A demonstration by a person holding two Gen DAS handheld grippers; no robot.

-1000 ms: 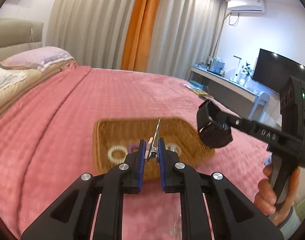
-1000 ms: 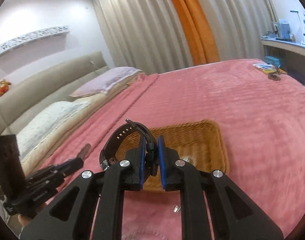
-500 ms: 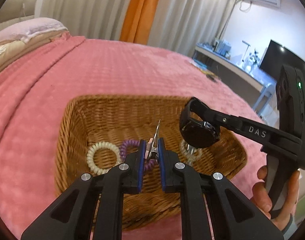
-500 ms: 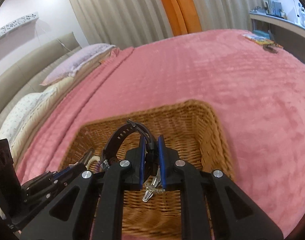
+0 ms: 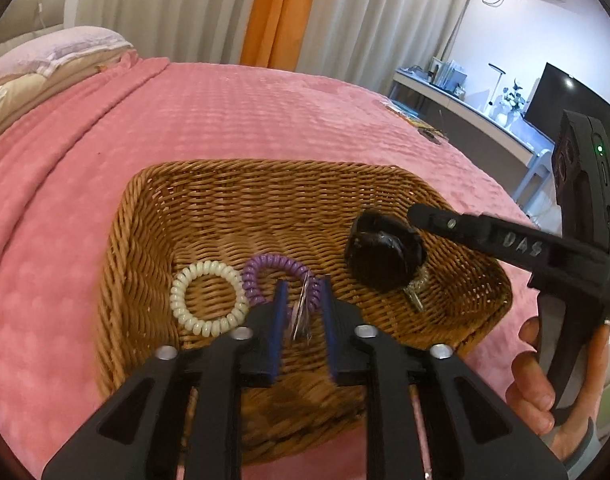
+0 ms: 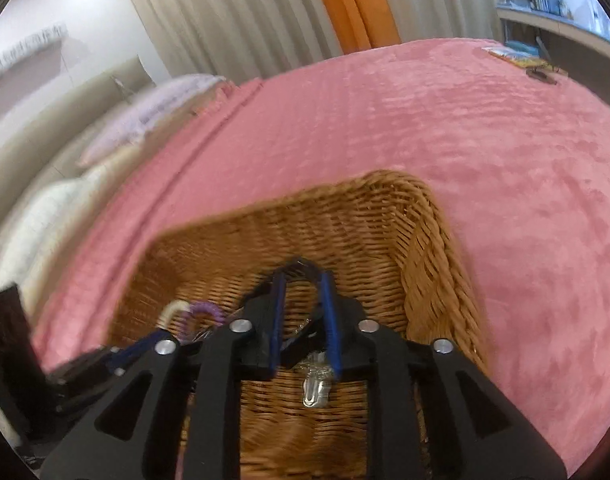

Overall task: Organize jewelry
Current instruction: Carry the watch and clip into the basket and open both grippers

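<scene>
Writing: the right gripper (image 5: 419,216) carries raised letters "DAS" on its black side, seen from the left wrist view; a small green light glows on the unit above its handle.
Basket: a brown wicker basket (image 5: 153,216) sits on a pink bedspread (image 5: 233,112), its rim rounded at the corners and its walls sloping inward to a flat woven floor.
Open room: the far half of the basket floor is bare weave; the bedspread lies flat on all sides of the rim.
Left gripper: the left gripper (image 5: 302,300) hangs over the near part of the basket with its blue-padded fingers spread apart.
Hair clip: a thin silver hair clip (image 5: 300,314) shows blurred in the gap between those fingers, touching neither pad as far as can be told, just over the purple coil tie (image 5: 265,264).
White coil tie: a white coil tie (image 5: 209,300) lies flat beside the purple one, to its left, the two touching.
Right gripper fingers: spread wide in the right wrist view (image 6: 303,308), low inside the basket near its right wall.
Watch: a black watch (image 5: 383,252) rests on the basket floor; its strap loops just past the right fingertips, not pinched.
Second clip: a silver clip (image 6: 316,384) lies on the weave below the right gripper.
</scene>
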